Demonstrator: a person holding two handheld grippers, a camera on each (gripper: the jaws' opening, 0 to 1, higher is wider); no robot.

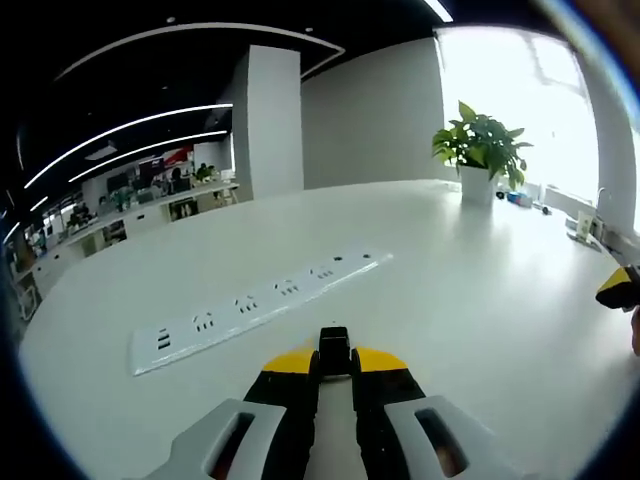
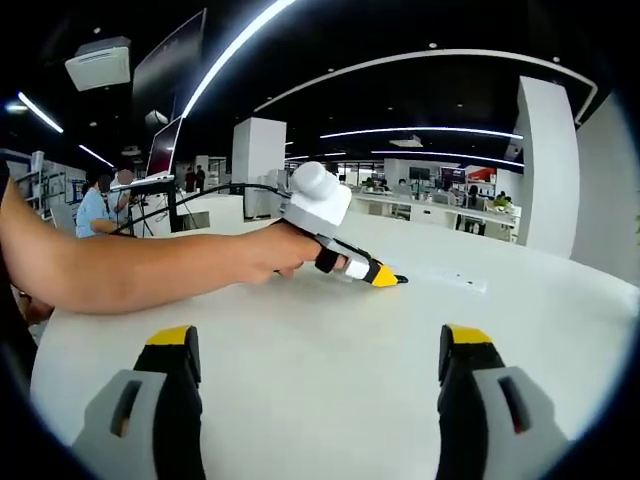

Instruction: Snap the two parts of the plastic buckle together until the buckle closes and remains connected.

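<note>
On the white table (image 1: 480, 300), in the left gripper view, a small black buckle part (image 1: 334, 349) is pinched between the yellow tips of the left gripper (image 1: 335, 362), whose jaws are drawn nearly together around it. Just beyond the tips a long white power strip (image 1: 255, 305) is laid flat on the table, and a potted plant (image 1: 481, 152) is set well back near the bright window. At the right edge of that view a black and yellow gripper tip (image 1: 618, 287) is seen.

In the right gripper view, the right gripper (image 2: 318, 352) is held with its jaws spread wide apart, nothing between them. Across the table the left gripper (image 2: 390, 279) is gripped by a hand (image 2: 280, 250) on an outstretched arm, its tips lowered to the tabletop. Whether a second buckle part is present cannot be told.
</note>
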